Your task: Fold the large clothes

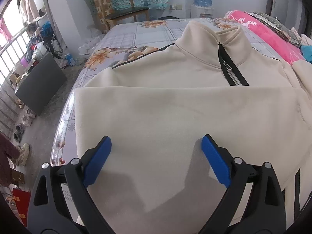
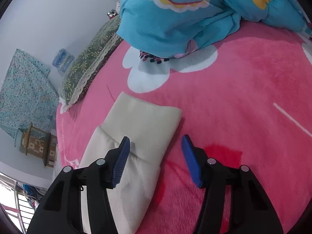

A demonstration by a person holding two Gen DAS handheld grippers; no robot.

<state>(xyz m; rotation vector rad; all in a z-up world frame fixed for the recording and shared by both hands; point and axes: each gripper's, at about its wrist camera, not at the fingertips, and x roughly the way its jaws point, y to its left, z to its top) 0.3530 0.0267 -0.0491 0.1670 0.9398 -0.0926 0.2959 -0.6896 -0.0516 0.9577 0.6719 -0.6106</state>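
Left gripper [image 1: 156, 156] spread wide above folded jacket [image 1: 175, 107] on bed [image 1: 124, 33], collar at 1 o'clock. Right gripper [image 2: 156, 156] apart, gripping nothing, sleeve [image 2: 140, 128] at 11 o'clock on blanket [image 2: 243, 97].

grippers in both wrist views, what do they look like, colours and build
Both are alike. The left gripper has glossy black plastic arms with triangular cut-outs, round silver pivot pins at the joints, and two flat blue pads for fingertips. The right gripper has the same black linkage and silver pins; its blue pads show fine ribbing along the edge. No cables, labels, hands or sleeves show.
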